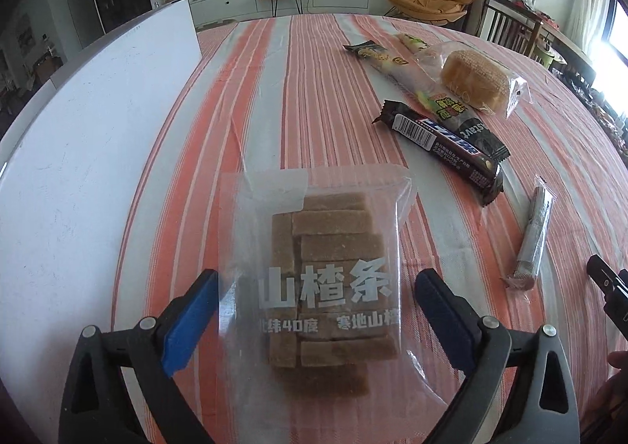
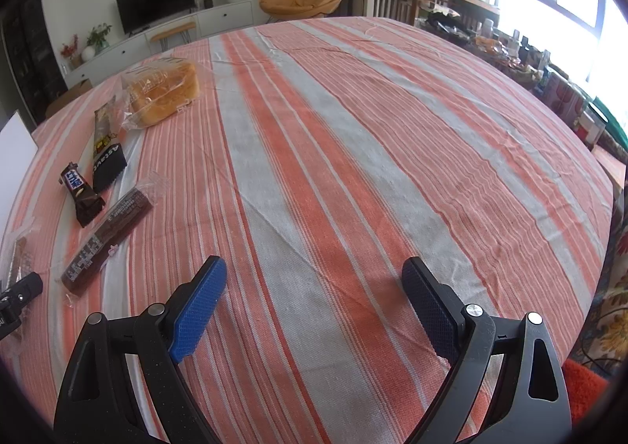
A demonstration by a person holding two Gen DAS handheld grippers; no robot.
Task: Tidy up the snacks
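Note:
A clear bag of brown hawthorn strips (image 1: 329, 240) lies flat on the striped tablecloth (image 1: 274, 91). My left gripper (image 1: 318, 277) is open and straddles the bag's near half; its blue pads stand just clear of the bag's side edges. My right gripper (image 2: 314, 265) is open over bare cloth with nothing between its fingers. Further right lie a dark chocolate bar (image 1: 451, 150), a black packet (image 1: 477, 134), a long printed packet (image 1: 396, 67), wrapped bread (image 1: 477, 81) and a thin stick pack (image 1: 535, 232).
A white upright panel (image 1: 98, 130) stands along the table's left side. In the right wrist view the snacks cluster at the left: bread (image 2: 165, 91), chocolate bar (image 2: 80, 193), long brown bar (image 2: 110, 236). Cluttered shelves line the window side (image 2: 549, 83).

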